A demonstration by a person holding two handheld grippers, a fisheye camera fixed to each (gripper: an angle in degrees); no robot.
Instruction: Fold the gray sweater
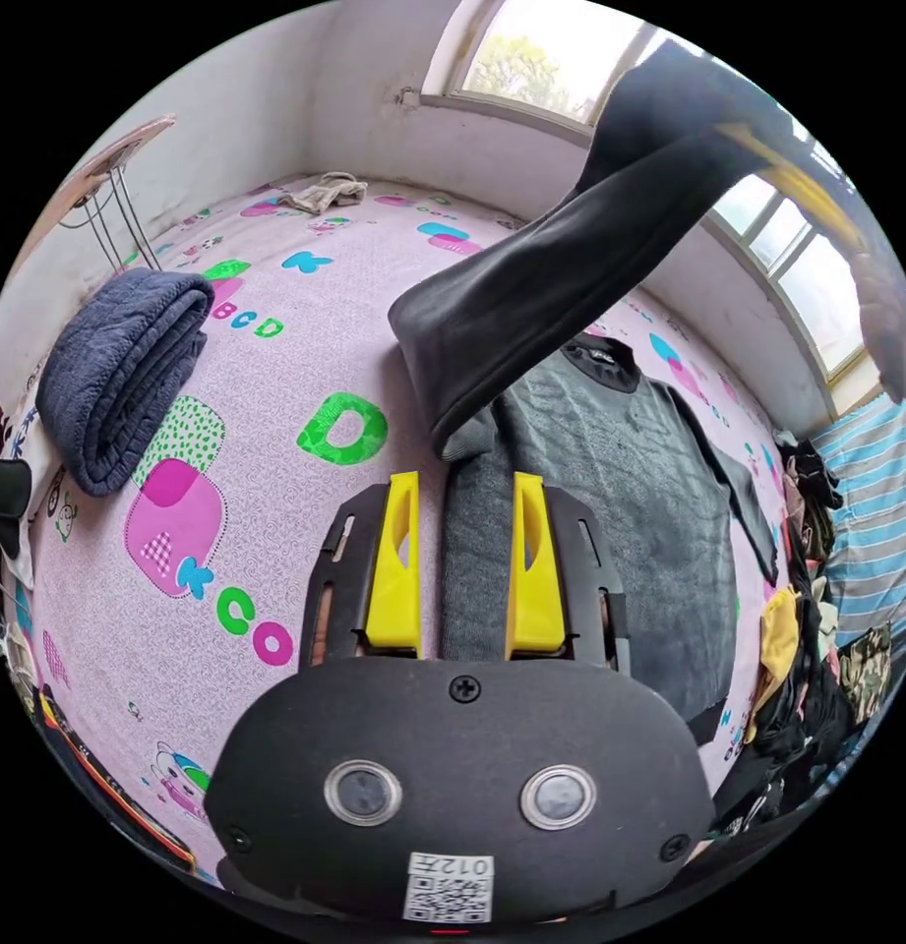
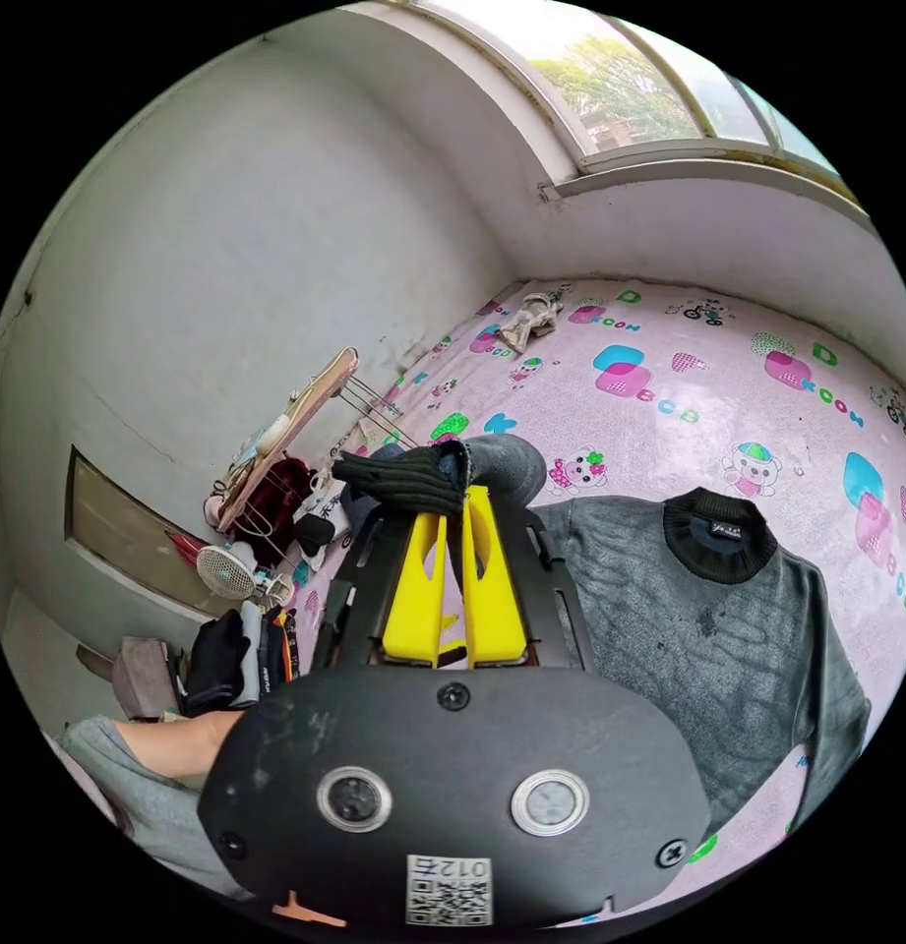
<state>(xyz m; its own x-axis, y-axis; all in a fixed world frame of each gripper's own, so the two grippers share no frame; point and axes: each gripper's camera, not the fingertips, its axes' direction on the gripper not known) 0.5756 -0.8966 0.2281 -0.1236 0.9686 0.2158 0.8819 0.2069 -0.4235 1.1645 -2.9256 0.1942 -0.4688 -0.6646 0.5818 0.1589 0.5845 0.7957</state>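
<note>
Sweater spread on a pink sheet, one sleeve lifted

The sweater (image 1: 620,492) lies flat, chest up, collar (image 2: 718,536) towards the window wall. The right gripper (image 2: 451,531) has its jaws nearly closed on the dark ribbed cuff (image 2: 403,479), the sleeve raised off the sheet (image 1: 305,324). The left gripper (image 1: 464,511) is partly open astride a fold at the sweater's side edge; whether its jaws press the cloth I cannot tell. A rolled blue garment (image 1: 118,379) lies well apart

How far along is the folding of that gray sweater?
Just starting. The gray sweater lies spread flat on the patterned bed sheet, collar up. In hand: the right claw is shut on one sleeve's cuff, lifted off the sheet; the left claw grips that sleeve lower down. Left: both sleeve folds and the body fold.
</note>
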